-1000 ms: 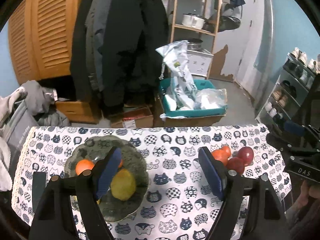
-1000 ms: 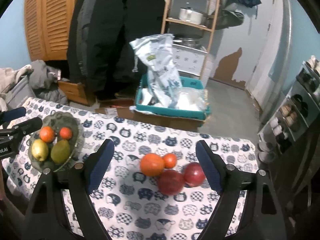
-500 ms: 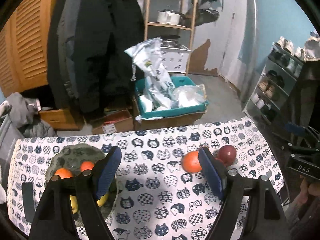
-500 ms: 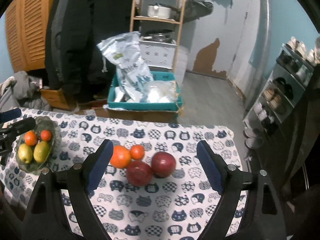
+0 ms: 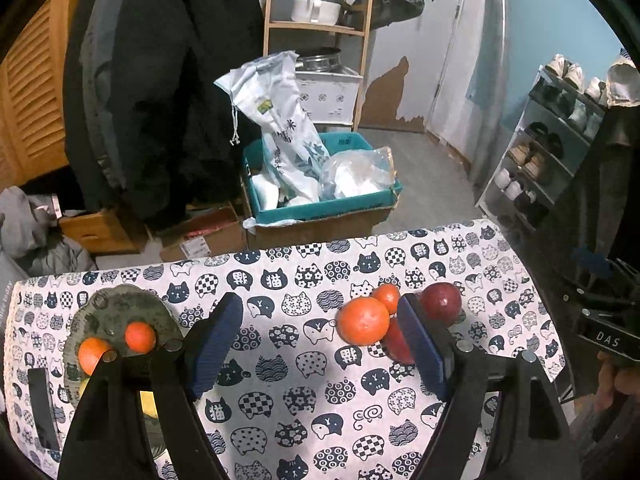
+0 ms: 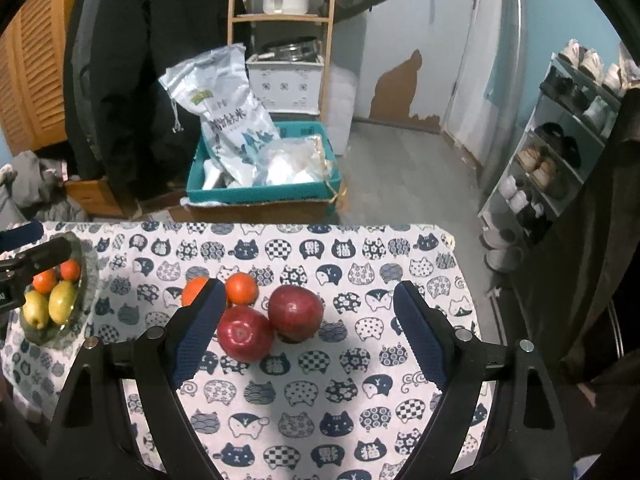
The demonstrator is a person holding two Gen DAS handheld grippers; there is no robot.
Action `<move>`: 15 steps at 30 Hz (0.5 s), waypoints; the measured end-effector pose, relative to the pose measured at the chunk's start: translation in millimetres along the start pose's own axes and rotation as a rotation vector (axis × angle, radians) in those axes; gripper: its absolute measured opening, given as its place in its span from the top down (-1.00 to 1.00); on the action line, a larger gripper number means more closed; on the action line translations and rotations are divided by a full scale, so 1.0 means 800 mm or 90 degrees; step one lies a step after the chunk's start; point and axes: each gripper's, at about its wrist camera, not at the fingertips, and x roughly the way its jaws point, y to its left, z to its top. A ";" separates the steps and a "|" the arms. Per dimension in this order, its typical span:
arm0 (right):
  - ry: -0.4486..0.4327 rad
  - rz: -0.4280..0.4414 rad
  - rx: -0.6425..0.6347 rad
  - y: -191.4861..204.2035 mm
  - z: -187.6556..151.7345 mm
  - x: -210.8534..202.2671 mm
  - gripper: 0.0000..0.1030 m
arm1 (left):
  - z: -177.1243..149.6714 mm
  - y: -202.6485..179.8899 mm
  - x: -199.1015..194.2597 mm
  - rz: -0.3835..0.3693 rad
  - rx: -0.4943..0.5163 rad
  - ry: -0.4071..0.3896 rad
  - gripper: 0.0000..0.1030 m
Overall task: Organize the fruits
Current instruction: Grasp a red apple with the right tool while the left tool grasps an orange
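Note:
On the cat-print tablecloth (image 6: 320, 400) lie two red apples (image 6: 245, 338) (image 6: 295, 313), a large orange (image 5: 363, 320) and a small orange (image 6: 241, 288), bunched together. A dark glass plate (image 5: 116, 312) at the table's left holds two small oranges (image 5: 140, 337) and two yellow-green pears (image 6: 62, 306). My left gripper (image 5: 320, 344) is open and empty above the table, its right finger in front of the apples. My right gripper (image 6: 308, 332) is open and empty, the two apples between its fingers.
Beyond the table's far edge a teal box (image 5: 320, 208) with bags sits on cardboard on the floor. Dark coats (image 5: 160, 80) hang behind it, a wooden shelf (image 5: 316, 24) stands at the back, and a shoe rack (image 6: 560, 152) on the right.
My left gripper has swung right, from over the plate toward the loose fruit. My right gripper has shifted right and closer, so the apples now lie between its fingers.

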 end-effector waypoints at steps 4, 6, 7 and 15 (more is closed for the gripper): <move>0.018 0.003 0.002 -0.003 0.002 0.020 -0.65 | 0.002 -0.002 0.019 0.009 -0.001 0.014 -0.57; 0.028 0.005 0.001 -0.003 0.004 0.031 -0.65 | 0.002 -0.002 0.029 0.011 -0.002 0.022 -0.57; 0.035 0.006 -0.001 -0.003 0.004 0.038 -0.65 | 0.003 -0.002 0.035 0.013 -0.002 0.028 -0.57; 0.094 0.024 0.008 -0.002 0.004 0.099 -0.65 | 0.004 -0.005 0.082 0.013 -0.007 0.069 -0.57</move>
